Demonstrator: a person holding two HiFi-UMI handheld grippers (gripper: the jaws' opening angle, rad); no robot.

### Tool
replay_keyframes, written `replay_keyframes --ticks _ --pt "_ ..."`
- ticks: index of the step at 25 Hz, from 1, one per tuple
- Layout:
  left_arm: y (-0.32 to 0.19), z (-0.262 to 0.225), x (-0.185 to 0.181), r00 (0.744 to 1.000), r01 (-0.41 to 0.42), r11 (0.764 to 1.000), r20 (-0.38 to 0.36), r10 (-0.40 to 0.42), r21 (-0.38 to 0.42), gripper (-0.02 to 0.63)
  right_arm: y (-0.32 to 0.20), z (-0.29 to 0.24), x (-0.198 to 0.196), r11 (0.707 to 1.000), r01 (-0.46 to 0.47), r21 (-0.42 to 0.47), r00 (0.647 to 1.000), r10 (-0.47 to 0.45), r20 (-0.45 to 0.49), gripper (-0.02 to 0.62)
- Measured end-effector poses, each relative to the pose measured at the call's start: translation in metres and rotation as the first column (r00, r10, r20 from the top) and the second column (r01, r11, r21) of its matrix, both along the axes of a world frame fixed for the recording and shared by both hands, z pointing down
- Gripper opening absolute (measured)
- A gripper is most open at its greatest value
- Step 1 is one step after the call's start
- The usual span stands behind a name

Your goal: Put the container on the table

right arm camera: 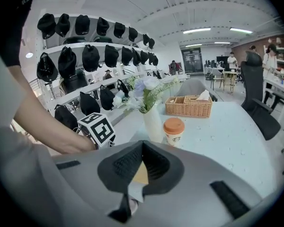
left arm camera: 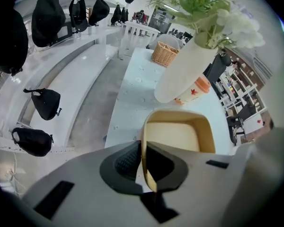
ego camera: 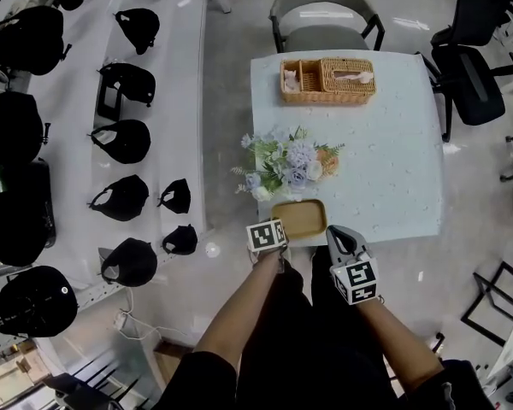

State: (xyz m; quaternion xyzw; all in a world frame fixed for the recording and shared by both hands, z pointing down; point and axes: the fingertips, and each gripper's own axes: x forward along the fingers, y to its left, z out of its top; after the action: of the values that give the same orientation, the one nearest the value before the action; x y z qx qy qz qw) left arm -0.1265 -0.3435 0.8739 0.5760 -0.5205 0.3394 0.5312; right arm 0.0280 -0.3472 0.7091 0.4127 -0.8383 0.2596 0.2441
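Gripping the left rim of the tan container point(left arm camera: 173, 136), the left tongs point(left arm camera: 143, 149) are clamped on its thin wall, one pad inside and one outside. The container lies straight ahead of these tongs at the near edge of the white table point(ego camera: 385, 169); whether its base rests fully down cannot be told. The right tongs point(right arm camera: 142, 145) hover just to the container's right, tips pressed together with nothing between them. Beyond both tongs stands a white vase of flowers point(ego camera: 291, 165), with an orange-lidded paper cup point(right arm camera: 173, 130) just beside it. Farther ahead, a wicker basket point(ego camera: 327, 80) sits at the table's far side.
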Motion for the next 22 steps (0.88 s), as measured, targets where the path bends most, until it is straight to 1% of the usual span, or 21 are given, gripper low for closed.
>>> replay_keyframes --ticks 4,9,16,22 --pt "-0.008 0.005 0.003 1.0 -0.007 1.0 0.015 0.007 -0.006 0.011 -0.011 0.009 0.01 0.998 -0.055 -0.023 0.998 0.055 0.007 -0.002" --pt "-0.013 0.01 0.003 0.999 -0.011 0.999 0.036 0.012 -0.034 0.011 -0.014 0.016 0.014 1.0 -0.013 -0.028 1.0 0.013 -0.005 -0.002" --pt "-0.019 0.015 0.01 0.999 0.052 0.998 -0.013 -0.053 -0.036 0.011 -0.006 0.024 0.026 0.999 0.002 -0.048 1.0 -0.004 -0.026 -0.002" --pt "-0.021 0.018 0.015 0.998 0.053 0.998 -0.033 -0.053 -0.017 0.012 0.009 0.03 0.034 0.997 0.026 -0.066 0.998 -0.03 -0.046 -0.002"
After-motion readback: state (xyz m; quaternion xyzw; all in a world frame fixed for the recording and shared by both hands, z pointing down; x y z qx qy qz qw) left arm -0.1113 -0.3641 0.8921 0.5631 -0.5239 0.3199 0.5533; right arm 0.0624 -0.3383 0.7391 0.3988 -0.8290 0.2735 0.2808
